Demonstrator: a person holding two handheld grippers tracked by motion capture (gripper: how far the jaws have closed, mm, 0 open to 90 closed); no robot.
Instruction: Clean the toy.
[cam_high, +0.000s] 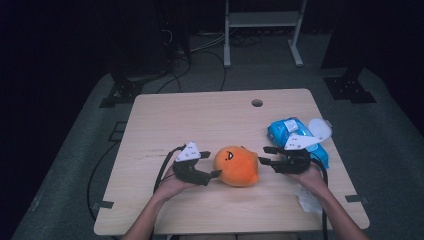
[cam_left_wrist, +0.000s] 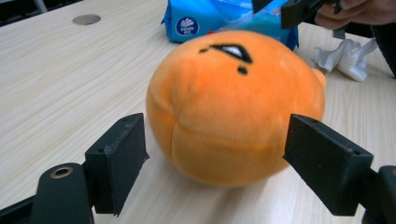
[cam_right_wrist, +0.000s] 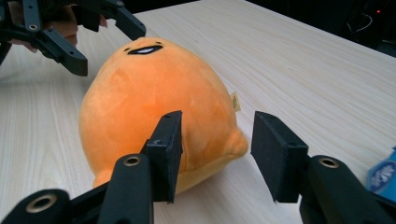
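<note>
Left gripper (cam_left_wrist: 217, 161): jaws spread, flanking the orange plush toy (cam_left_wrist: 233, 105) without contact. Right gripper (cam_right_wrist: 217, 156): jaws spread, clear at the toy's far side. Toy rests mid-table (cam_high: 200, 110). Judged light, soft, compressible: grip the broad body midline. Beyond: blue wipes pack (cam_left_wrist: 219, 18).

A pale wooden table (cam_high: 200, 120) carries an orange plush toy (cam_high: 236, 166), a blue wipes pack (cam_high: 289, 131) and crumpled white tissue (cam_high: 307, 201).
</note>
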